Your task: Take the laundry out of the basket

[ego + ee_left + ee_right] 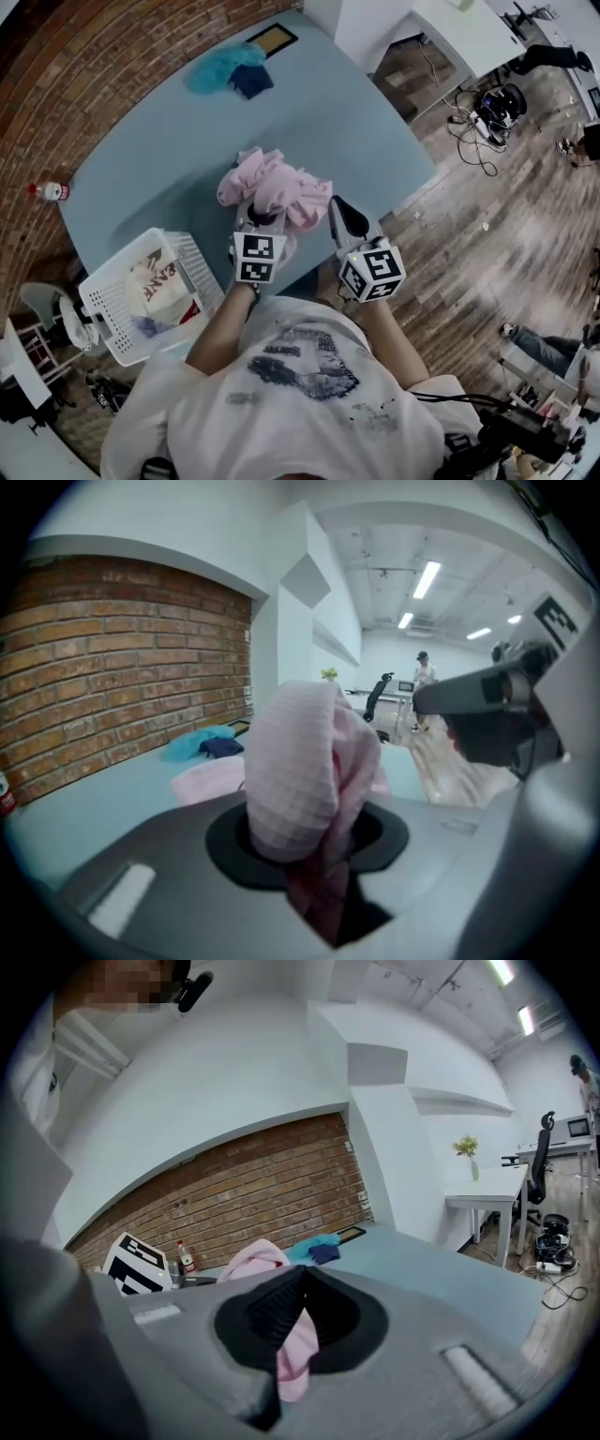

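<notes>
- Left claw (314, 864) clenched on a thick bunch of the pink garment (277, 187); right claw (291, 1330) clamped tight on a thin fold of it.
- Garment heaped on the bench (328, 112) near its front edge, longer side running left to right.
- White basket (98, 300), by the bench's left corner, holds folded laundry (155, 281); its red print is unreadable.

Pale blue desk (356, 122), one long side along brick wall (112, 56).

Far end: teal cloth (220, 67), crumpled. Dark blue cloth (251, 81) touching it. Flat dark frame (273, 39) just beyond, at corner.

Near front edge, middle: pink garment (277, 187), bunched, lower part on desk.

Near-left corner: white basket (199, 262) with printed cloth inside.

Small red-capped bottle (47, 191) at wall-side edge; on desk or not, cannot tell.
</notes>
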`<state>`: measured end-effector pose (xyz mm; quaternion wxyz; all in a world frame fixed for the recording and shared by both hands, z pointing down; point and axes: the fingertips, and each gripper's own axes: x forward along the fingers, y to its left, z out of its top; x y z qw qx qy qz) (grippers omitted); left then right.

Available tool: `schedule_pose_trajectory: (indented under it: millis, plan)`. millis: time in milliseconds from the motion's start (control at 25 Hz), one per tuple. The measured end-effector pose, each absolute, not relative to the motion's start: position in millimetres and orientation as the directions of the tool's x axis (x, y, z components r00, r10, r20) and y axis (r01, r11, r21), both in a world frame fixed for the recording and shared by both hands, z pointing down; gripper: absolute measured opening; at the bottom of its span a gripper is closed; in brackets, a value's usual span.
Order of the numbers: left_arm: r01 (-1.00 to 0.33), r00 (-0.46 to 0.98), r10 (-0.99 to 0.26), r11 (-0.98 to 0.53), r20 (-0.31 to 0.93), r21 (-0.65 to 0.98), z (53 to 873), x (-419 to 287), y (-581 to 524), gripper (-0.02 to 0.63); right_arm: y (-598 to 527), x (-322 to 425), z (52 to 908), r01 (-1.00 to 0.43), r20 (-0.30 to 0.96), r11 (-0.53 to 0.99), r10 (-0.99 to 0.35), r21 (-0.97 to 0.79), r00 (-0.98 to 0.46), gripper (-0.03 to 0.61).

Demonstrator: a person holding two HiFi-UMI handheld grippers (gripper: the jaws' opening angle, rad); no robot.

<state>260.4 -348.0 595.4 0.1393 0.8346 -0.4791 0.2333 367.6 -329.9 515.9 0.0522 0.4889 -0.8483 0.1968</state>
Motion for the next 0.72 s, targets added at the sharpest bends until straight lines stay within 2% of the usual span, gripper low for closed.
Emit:
schedule_pose_trajectory:
  millis: [440, 720]
  plan:
    - [-0.865, 0.411, -0.682, -0.502, 0.605, 0.022, 644, 268, -353, 0.127, -344, 369, 538, -0.843, 0.315, 0.441, -0.789, -0.307, -0.528, -0.002]
    - [-0.849, 0.436, -0.645, -0.527, 0.628, 0.048, 648, 273, -351, 0.158, -347, 370, 535, -0.841, 0.310, 0.436, -0.791, -0.320, -0.528, -0.002]
